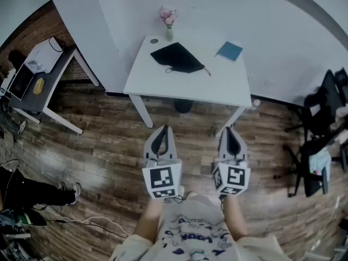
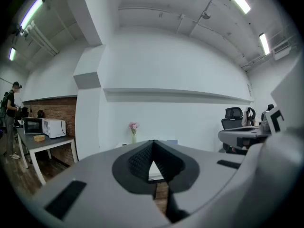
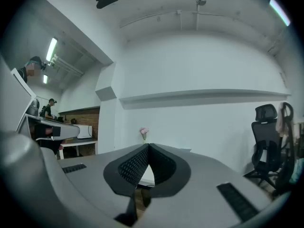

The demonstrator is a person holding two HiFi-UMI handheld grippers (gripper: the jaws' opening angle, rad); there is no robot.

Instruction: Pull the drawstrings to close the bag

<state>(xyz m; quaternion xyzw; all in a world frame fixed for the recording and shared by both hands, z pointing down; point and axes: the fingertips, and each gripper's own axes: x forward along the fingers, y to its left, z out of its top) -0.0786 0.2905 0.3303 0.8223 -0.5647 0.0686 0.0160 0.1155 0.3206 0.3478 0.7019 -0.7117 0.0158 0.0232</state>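
A black drawstring bag (image 1: 176,57) lies flat on the white table (image 1: 163,83), its cords trailing toward the table's right side. Both grippers hang over the wooden floor, well short of the table's front edge. My left gripper (image 1: 161,130) is shut with nothing between its tips, and so is my right gripper (image 1: 232,130). In the left gripper view the left gripper (image 2: 153,142) has its tips meeting. The right gripper (image 3: 147,147) in its own view shows the same. The bag is hidden behind the jaws in both gripper views.
On the table stand a small vase of pink flowers (image 1: 169,23) at the back and a blue notebook (image 1: 230,50) at the right. A desk with a microwave (image 1: 39,58) is at the left. Black office chairs (image 1: 321,129) stand at the right. A person (image 2: 10,118) stands far left.
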